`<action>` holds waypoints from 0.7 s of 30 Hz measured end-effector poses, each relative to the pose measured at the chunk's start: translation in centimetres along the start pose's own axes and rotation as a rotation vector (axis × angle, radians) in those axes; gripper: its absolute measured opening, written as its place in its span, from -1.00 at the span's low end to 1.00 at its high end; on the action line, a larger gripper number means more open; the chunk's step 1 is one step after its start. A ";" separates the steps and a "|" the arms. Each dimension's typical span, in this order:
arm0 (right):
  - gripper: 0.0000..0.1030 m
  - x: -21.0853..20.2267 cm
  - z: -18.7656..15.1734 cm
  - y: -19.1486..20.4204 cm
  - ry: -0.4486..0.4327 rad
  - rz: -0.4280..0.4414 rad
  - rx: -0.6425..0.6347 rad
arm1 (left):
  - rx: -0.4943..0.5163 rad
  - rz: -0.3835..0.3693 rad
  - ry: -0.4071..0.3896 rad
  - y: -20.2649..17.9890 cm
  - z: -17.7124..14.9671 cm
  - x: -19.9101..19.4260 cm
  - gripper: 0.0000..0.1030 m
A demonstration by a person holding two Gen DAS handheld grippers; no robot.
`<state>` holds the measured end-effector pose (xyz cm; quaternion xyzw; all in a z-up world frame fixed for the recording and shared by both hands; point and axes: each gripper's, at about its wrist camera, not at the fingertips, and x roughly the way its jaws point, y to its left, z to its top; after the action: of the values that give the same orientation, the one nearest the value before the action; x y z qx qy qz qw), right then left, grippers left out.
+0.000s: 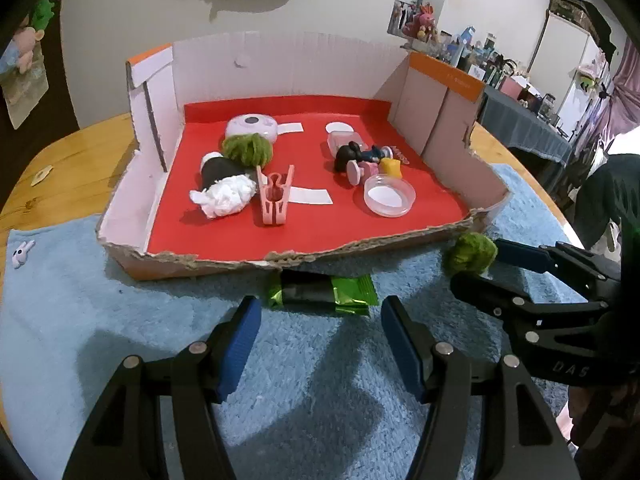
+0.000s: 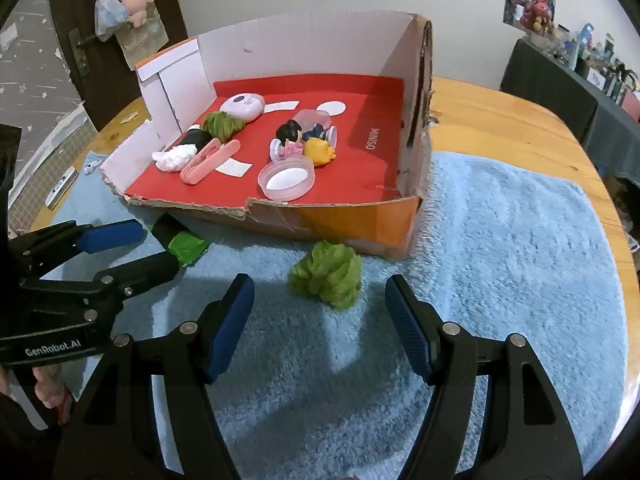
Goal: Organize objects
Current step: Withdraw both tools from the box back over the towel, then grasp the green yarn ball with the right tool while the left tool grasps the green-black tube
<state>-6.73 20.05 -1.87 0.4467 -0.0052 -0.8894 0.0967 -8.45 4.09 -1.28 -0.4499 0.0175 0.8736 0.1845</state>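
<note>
Left hand-held gripper: I'm holding its jaws apart, green packet at 12 o'clock.
Right hand-held gripper: jaws apart, green pom-pom lying ahead.

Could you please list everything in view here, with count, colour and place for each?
Torn cardboard box: one, red floor, white walls, on the blue fluffy towel.
Blue fluffy towel: one, on the wooden table.
Green yarn pompoms: two; one in the box, one on the towel.
Green foil packet: one, on the towel before the box.
Pink plastic clip: one, in the box.
Crumpled white tissue: one, in the box, left.
Clear round lid: one, in the box, front right.
Small toy figures: several, mixed colours, in the box, right.
Lilac round case: one, in the box, back.
Left gripper: open, above the towel, facing the packet.
Right gripper: open, facing the loose pompom.
</note>
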 end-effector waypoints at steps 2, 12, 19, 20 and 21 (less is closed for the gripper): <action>0.30 0.2 0.1 0.1 0.002 0.002 -0.001 | 0.004 0.002 0.003 -0.1 0.1 0.3 0.26; 0.24 1.0 0.5 0.2 0.011 0.005 -0.005 | 0.028 0.019 0.018 -0.6 0.1 1.2 0.26; 0.03 1.6 0.6 0.3 0.014 -0.005 -0.017 | 0.032 0.023 0.017 -0.6 0.2 1.3 0.26; 0.01 1.6 0.6 0.3 0.014 -0.005 -0.019 | 0.032 0.023 0.017 -0.6 0.2 1.3 0.26; -0.11 1.6 0.6 0.3 0.014 -0.004 -0.022 | 0.031 0.023 0.017 -0.6 0.3 1.3 0.25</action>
<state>-8.12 19.39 -2.72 0.4517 0.0061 -0.8866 0.0996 -9.15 5.14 -2.11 -0.4541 0.0378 0.8715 0.1815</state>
